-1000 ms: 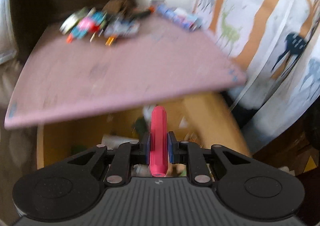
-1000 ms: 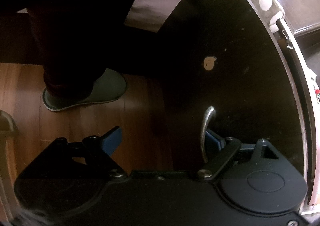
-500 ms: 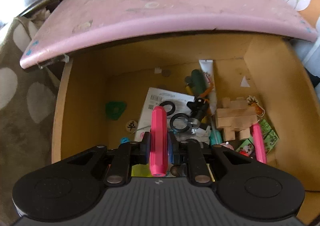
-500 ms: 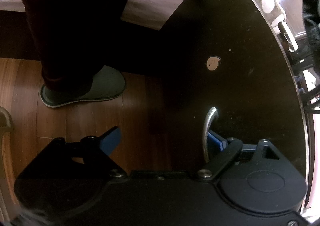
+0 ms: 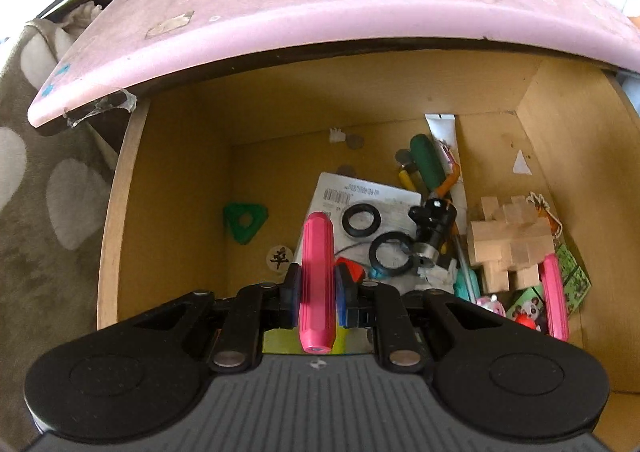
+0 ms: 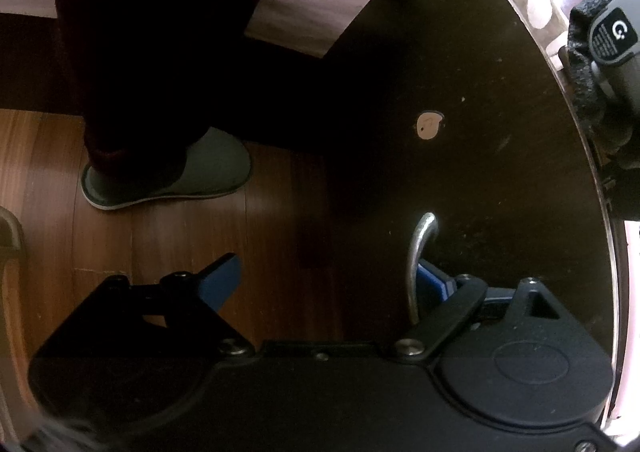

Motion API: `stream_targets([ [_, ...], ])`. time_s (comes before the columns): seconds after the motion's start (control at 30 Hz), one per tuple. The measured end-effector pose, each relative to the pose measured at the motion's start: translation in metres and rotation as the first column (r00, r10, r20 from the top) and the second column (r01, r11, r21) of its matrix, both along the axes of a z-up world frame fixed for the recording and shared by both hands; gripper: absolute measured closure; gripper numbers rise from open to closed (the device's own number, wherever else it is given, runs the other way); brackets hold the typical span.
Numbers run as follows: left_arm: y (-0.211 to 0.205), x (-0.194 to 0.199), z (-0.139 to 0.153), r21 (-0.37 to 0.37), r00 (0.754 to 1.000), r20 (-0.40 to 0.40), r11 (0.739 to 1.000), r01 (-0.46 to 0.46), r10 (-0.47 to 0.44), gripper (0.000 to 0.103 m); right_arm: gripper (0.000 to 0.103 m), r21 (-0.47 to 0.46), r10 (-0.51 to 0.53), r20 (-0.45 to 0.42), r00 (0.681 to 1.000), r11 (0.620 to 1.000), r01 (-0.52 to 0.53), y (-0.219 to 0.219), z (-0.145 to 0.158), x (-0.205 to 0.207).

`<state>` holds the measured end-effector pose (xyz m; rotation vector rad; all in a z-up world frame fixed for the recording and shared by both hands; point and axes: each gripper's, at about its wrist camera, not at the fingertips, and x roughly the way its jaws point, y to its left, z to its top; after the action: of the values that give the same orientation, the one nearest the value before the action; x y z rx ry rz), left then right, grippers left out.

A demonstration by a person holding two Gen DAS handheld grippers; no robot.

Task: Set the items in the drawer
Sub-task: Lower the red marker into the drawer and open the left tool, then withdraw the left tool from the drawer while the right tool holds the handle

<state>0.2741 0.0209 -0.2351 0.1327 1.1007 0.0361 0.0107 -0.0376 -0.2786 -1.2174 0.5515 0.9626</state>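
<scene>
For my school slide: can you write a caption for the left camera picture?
Left gripper holds a pink marker over the open drawer full of odds and ends.

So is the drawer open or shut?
Open. The drawer is pulled out from under the pink tabletop, and its wooden floor and jumbled things show.

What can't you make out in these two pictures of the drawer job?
- Left wrist view: the front of the drawer floor, hidden by the left tongs and the pink marker they clamp.
- Same view: items on the pink tabletop, cut off by the top edge.
- Right wrist view: the metal handle base, behind the open right tongs.
</scene>
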Motion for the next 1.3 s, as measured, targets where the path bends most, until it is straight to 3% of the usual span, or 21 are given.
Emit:
stream_targets([
  [0.07, 0.0, 0.003, -0.002, -0.003, 1.0, -0.006, 1.0, -0.005, 0.005, 0.079, 0.011, -0.005, -0.002, 0.0, 1.0, 1.0, 0.002, 0.001, 0.002, 0.0],
  [0.1, 0.0, 0.002, -0.001, 0.005, 1.0, -0.005, 1.0, -0.012, 0.012, 0.059, 0.011, -0.008, -0.003, 0.0, 1.0, 1.0, 0.003, 0.002, 0.002, 0.001],
  [0.13, 0.001, 0.001, 0.0, 0.003, 1.0, 0.002, 1.0, -0.018, 0.018, 0.047, 0.011, -0.011, -0.004, -0.001, 1.0, 1.0, 0.004, 0.003, 0.001, 0.001],
  [0.33, 0.008, -0.027, 0.021, -0.066, 0.998, 0.05, 0.997, -0.025, 0.028, 0.047, 0.011, -0.026, -0.011, -0.006, 1.0, 1.0, 0.011, 0.005, 0.006, 0.003],
  [0.5, 0.015, -0.062, 0.042, -0.151, 0.994, 0.092, 0.987, -0.05, 0.065, 0.047, 0.018, -0.027, -0.033, -0.015, 0.999, 0.999, 0.032, 0.006, 0.006, 0.007],
  [0.8, 0.025, -0.12, 0.066, -0.23, 0.98, 0.163, 0.97, -0.073, 0.113, 0.047, 0.044, 0.008, -0.11, -0.024, 0.994, 0.994, 0.11, 0.007, 0.002, 0.009],
  [0.87, 0.026, -0.13, 0.071, -0.233, 0.975, 0.184, 0.969, -0.079, 0.124, 0.047, 0.055, 0.025, -0.132, -0.029, 0.991, 0.991, 0.133, 0.004, 0.006, 0.012],
  [1.0, 0.029, -0.146, 0.079, -0.255, 0.968, 0.213, 0.964, -0.073, 0.129, 0.047, 0.062, 0.054, -0.154, -0.04, 0.987, 0.986, 0.156, 0.0, 0.009, 0.015],
  [1.13, 0.028, -0.163, 0.09, -0.263, 0.962, 0.246, 0.963, -0.052, 0.119, 0.047, 0.064, 0.047, -0.164, -0.015, 0.986, 0.985, 0.165, 0.002, 0.006, 0.013],
  [1.3, 0.027, -0.188, 0.098, -0.278, 0.954, 0.275, 0.96, -0.038, 0.118, 0.047, 0.068, 0.0, -0.165, 0.077, 0.983, 0.986, 0.166, 0.01, -0.005, 0.003],
])
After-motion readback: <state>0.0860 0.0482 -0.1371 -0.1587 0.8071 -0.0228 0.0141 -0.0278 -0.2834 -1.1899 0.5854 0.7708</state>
